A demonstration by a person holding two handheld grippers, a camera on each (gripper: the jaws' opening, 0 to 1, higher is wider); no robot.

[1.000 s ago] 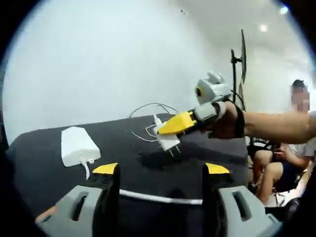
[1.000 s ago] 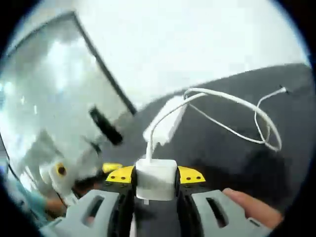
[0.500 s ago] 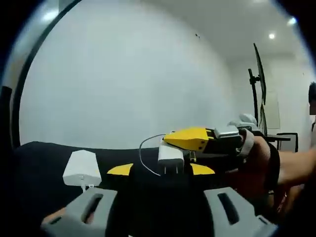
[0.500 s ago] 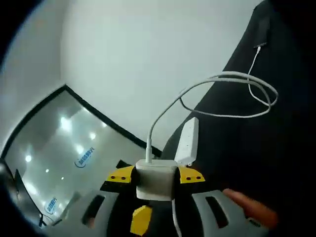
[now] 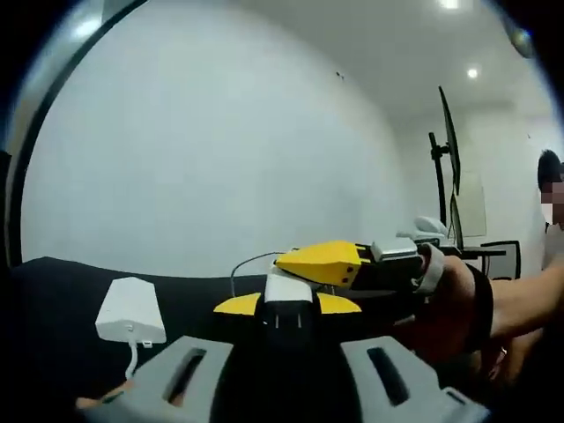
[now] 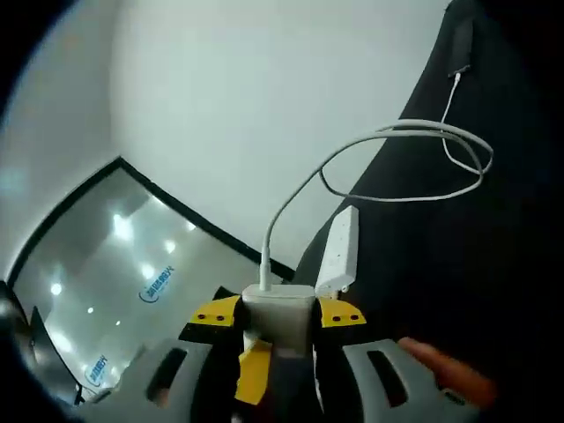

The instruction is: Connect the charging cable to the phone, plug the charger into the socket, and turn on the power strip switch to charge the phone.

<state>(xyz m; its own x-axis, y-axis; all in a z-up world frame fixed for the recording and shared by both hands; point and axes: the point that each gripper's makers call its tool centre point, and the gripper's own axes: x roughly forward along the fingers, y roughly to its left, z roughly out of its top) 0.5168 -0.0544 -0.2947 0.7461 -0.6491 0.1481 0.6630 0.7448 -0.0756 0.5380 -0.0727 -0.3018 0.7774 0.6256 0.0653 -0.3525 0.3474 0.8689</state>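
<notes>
Since 1 second ago the charger (image 5: 289,295) has gone from hanging over the table in the right gripper (image 5: 322,262) to sitting between the jaws of the left gripper (image 5: 287,305), so both tools now meet on it. In the left gripper view the 2 yellow tips press against either side of the white block, with the metal prongs pointing back toward the camera. In the right gripper view, the right gripper (image 6: 278,314) is clamped on the same charger (image 6: 278,310), with a yellow tip of the other tool poking in just below it. This looks like a hand-over or re-grip to turn the prongs for the socket. To do it well, I judge that 1 tool should let go only once the other holds the block squarely on its flat sides, leaving the prongs clear. Beyond the charger, the cable (image 6: 379,150) loops slackly over the black table (image 6: 458,264), so it should not drag. Farther on lies the white power strip (image 5: 129,310), well apart from both tools, and farthest is the phone (image 6: 463,40), with the cable's end reaching it.
</notes>
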